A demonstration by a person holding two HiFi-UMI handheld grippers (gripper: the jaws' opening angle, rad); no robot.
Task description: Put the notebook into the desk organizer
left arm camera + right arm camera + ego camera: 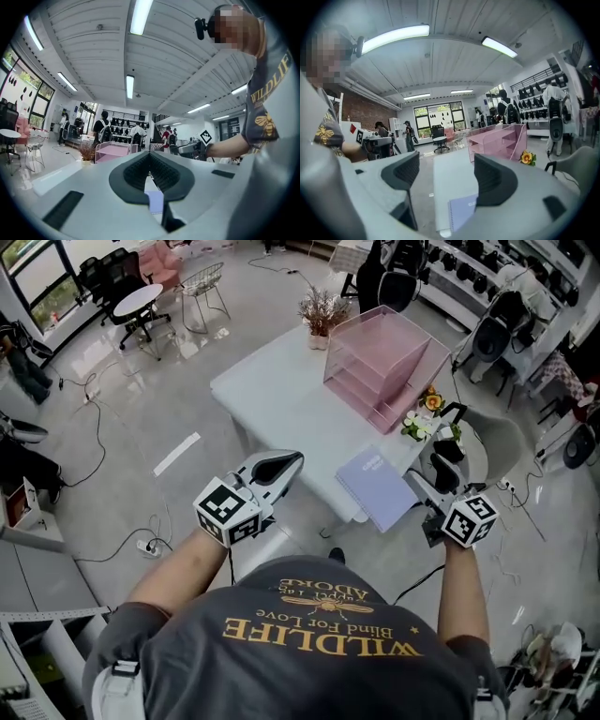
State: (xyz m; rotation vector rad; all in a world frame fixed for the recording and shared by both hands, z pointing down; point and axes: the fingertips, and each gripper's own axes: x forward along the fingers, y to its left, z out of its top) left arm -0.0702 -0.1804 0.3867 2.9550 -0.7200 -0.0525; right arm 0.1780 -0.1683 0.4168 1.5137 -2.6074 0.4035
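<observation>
Pink desk organizer [380, 367] at surface [281, 399] far-right corner, dried flowers [321, 317] beside it; notebook [377, 486] flat at near edge. Left hand-held gripper [151, 164] closed, right hand-held gripper [445, 176] wide.

Wears a dark grey short-sleeved T-shirt [309, 657] printed in gold with a bee emblem and lettering, plus pale shoulder straps [114, 681] with black buckles. Shows, on left gripper [151, 168] and right gripper [445, 176] alike, pale grey shells, black ribbed pads [494, 180] and a black-and-white marker cube [228, 512].

Bright, even light from ceiling tubes [140, 16]; fisheye warp, dark corners
</observation>
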